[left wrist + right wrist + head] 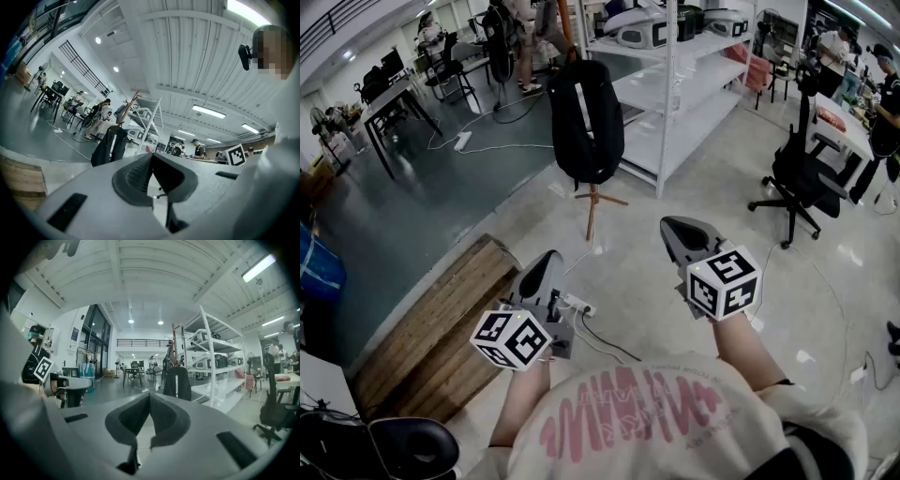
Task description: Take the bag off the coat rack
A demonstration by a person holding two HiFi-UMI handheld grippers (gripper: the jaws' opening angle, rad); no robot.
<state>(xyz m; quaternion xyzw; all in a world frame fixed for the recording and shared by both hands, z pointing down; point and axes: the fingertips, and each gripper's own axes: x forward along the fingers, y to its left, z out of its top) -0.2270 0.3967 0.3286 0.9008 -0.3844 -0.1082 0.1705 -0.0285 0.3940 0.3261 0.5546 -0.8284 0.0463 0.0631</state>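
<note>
well short of the coat rack (pixel 592 202), both tools (pixel 546 272) (pixel 686 234) are held closed and empty, aimed toward the hanging black bag (pixel 585 120).

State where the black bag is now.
In the head view, the black bag hangs top centre on the coat rack, just left of the white shelving.

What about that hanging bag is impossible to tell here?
- Hook holding the black fabric bag on the wooden coat rack: head view, covered by the bag itself.
- Rack's feet: behind the left gripper and right gripper in their own views.
- Bag's zips, pockets: all views, too small.
</note>
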